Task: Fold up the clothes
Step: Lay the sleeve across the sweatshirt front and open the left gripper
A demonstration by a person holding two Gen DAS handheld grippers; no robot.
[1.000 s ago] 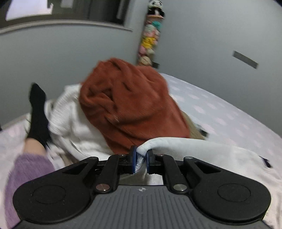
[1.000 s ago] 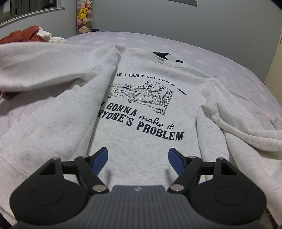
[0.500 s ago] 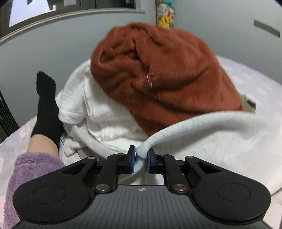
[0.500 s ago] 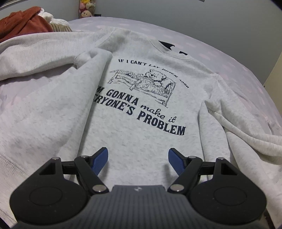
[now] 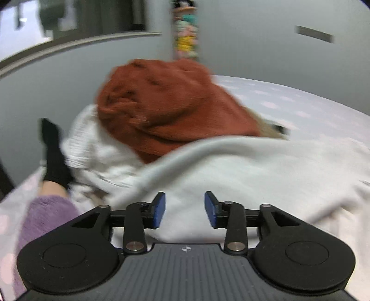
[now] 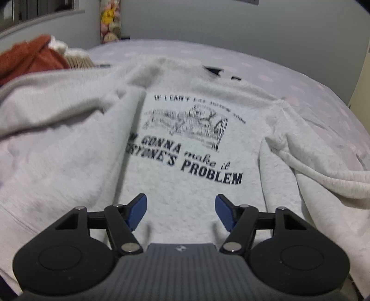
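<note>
The left gripper (image 5: pixel 184 209) has just been opening: its two blue pads now stand apart with nothing pinched, pale fleece showing behind the gap and not pressed by either pad. That reads as a release, the folded-over side of the grey sweatshirt (image 6: pixel 185 185) having been carried across and let go so that it lies on the body of the garment. The right gripper (image 6: pixel 180 211) hangs over the lower front of the sweatshirt with its jaws wide; they have just been closing a little, yet they grip nothing, and I judge it is waiting to take the hem or the other side. The sweatshirt lies face up on the bed (image 6: pixel 300 76), print and bear drawing showing, its collar toward the far wall; its left part is doubled inward along a crease beside the lettering, while the sleeve on the right (image 6: pixel 323 176) lies bunched and unfolded, so the fold looks roughly half begun. Beyond, to the left, a heap waits for its turn: one rust-coloured knit (image 5: pixel 166 108) on top, one white ribbed garment (image 5: pixel 92 148) under it, and a beige piece (image 6: pixel 78 61) peeping out beside them, too little of it visible to name. That makes four garments in view. Beside the heap rests one leg in a black sock (image 5: pixel 54 152) and a purple fuzzy sleeve or trouser leg (image 5: pixel 46 215). A column of plush toys (image 6: pixel 109 20) stands in the corner, too blurred to count.
</note>
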